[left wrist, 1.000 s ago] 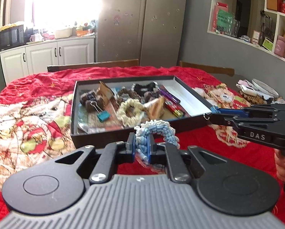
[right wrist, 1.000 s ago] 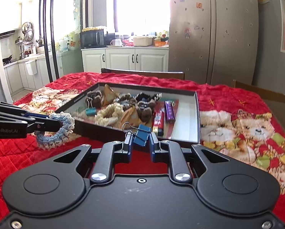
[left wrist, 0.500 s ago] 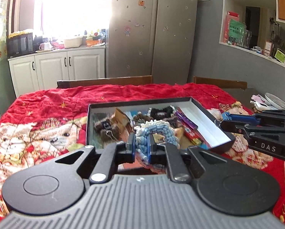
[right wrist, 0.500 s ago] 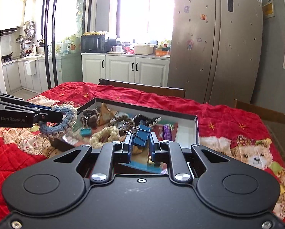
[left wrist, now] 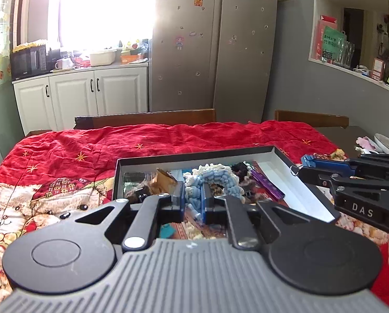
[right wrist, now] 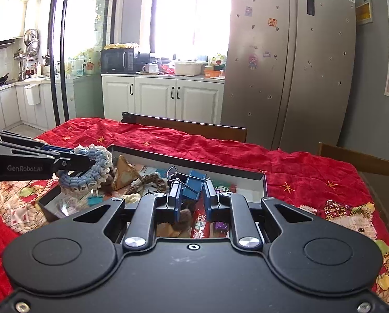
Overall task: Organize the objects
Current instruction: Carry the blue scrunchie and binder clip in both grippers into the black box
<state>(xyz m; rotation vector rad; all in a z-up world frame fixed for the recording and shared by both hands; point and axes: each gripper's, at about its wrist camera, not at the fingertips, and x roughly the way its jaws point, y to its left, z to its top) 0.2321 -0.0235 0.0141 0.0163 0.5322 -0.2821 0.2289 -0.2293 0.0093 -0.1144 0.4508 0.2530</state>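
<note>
My left gripper (left wrist: 193,195) is shut on a blue and white crocheted scrunchie (left wrist: 215,180), held above the black shallow box (left wrist: 194,155). In the right wrist view the same scrunchie (right wrist: 90,169) hangs from the left gripper (right wrist: 90,160) over the box's left end. My right gripper (right wrist: 191,195) is shut on a blue binder clip (right wrist: 193,184), its wire handles sticking up, above the box (right wrist: 263,185). The box holds several small things: scrunchies, a brown paper piece (right wrist: 124,170), a purple bar (left wrist: 266,184).
A red quilt with bear pictures (left wrist: 51,182) covers the table. Wooden chair backs (left wrist: 147,118) stand behind it. A fridge (left wrist: 215,47) and white cabinets (left wrist: 90,96) lie beyond. Dishes and cloths (left wrist: 377,143) sit at the table's right end.
Both grippers have moved forward and risen, from in front of the box to over it, carrying the scrunchie and the binder clip. Neither grip has changed.
</note>
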